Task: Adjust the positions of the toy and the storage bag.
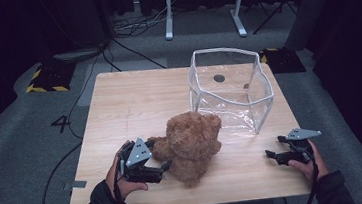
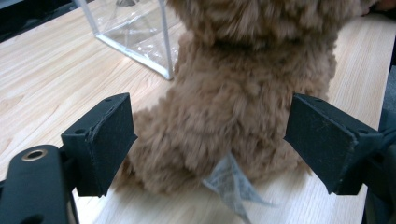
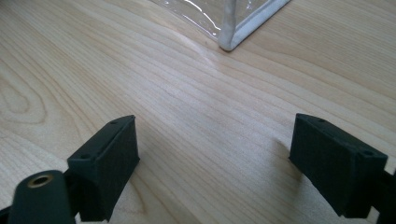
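Left tool [image 1: 165, 168] jaws apart, straddling teddy bear [image 1: 191, 143] low on body, bear at its 3 o'clock, seated mid-tabletop. Right tool [image 1: 273, 155] jaws apart, empty, well apart. Clear bag [image 1: 263, 86] at bear's 1 o'clock.

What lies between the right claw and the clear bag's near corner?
Nothing: in the right gripper view, bare wooden table runs from the open right claw to the clear bag. The high view agrees, with the teddy bear off to the side.

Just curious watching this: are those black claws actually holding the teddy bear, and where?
Not yet. The left gripper is open around the teddy bear's lower body without pinching it; the right gripper is open over bare table.
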`<state>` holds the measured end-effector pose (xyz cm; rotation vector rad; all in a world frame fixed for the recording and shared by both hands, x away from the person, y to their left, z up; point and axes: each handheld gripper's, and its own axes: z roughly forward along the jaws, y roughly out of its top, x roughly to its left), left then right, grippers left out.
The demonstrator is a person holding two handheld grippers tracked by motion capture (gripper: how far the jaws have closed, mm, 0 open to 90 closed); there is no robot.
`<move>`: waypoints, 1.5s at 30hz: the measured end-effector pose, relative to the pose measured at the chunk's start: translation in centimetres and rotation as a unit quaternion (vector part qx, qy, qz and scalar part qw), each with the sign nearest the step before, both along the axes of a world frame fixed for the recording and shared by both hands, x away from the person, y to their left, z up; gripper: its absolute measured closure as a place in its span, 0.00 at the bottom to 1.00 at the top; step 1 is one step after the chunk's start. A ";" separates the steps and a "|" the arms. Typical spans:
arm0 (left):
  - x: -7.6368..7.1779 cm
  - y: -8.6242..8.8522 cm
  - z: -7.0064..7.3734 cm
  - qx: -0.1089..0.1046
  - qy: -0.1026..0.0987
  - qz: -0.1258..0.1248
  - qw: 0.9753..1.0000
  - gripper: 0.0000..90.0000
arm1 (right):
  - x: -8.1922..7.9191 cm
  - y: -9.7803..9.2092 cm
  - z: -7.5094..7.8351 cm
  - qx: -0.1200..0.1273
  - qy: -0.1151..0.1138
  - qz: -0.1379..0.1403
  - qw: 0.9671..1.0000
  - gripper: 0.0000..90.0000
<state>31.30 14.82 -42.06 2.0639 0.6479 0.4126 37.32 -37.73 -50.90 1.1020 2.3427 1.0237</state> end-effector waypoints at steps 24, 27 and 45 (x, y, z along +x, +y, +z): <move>2.5 -4.5 0.4 -0.012 0.021 -0.061 0.998 0.18 | 0.0 0.0 0.0 0.000 0.000 0.000 1.000 0.17; 2.7 -4.9 0.5 -0.012 0.021 -0.068 0.997 0.17 | 0.0 0.0 0.0 0.000 0.000 0.000 1.000 0.17; 4.2 -6.5 -1.2 0.004 0.040 -0.114 0.993 0.50 | 0.0 0.0 0.0 0.000 0.000 0.000 1.000 0.17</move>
